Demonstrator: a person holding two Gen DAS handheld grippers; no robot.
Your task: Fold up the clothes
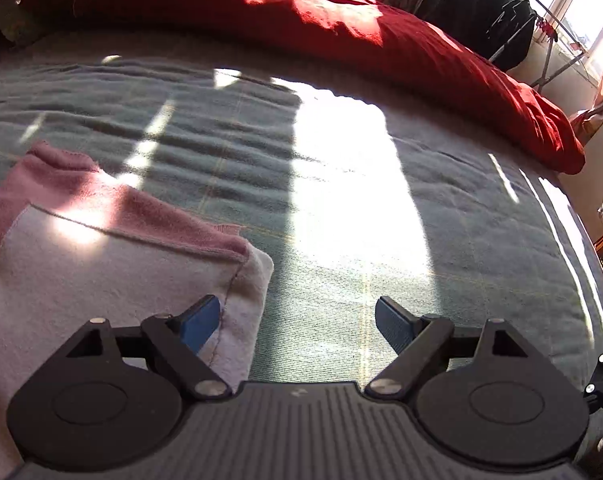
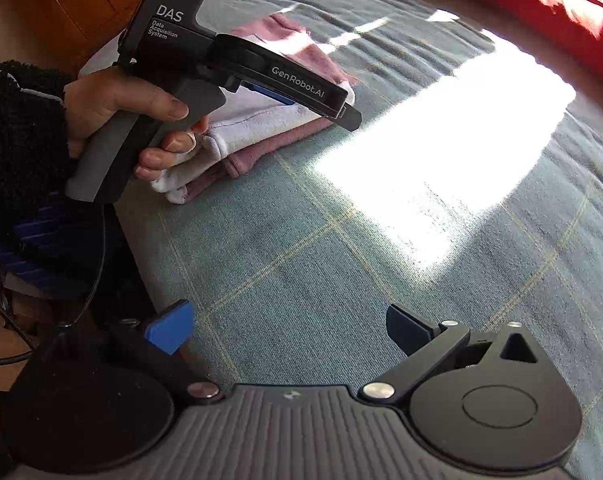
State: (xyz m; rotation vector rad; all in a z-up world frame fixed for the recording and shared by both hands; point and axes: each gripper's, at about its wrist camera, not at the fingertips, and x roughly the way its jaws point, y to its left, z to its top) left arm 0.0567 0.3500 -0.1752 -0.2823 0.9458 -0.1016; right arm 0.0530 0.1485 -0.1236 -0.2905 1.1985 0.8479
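Observation:
A folded pink and white garment [image 1: 101, 264] lies on the teal blanket [image 1: 341, 208] at the left. My left gripper [image 1: 297, 324] is open and empty, its left finger over the garment's right edge. In the right wrist view the garment [image 2: 261, 128] lies under the left gripper body [image 2: 285, 80], held by a hand. My right gripper [image 2: 289, 332] is open and empty above the blanket [image 2: 341, 280] near the bed's front edge.
A red duvet [image 1: 341, 24] is bunched along the far side of the bed. A clothes rack with dark garments [image 1: 481, 12] stands at the back right by a window. A wooden cabinet [image 2: 69, 4] stands beyond the bed's left side.

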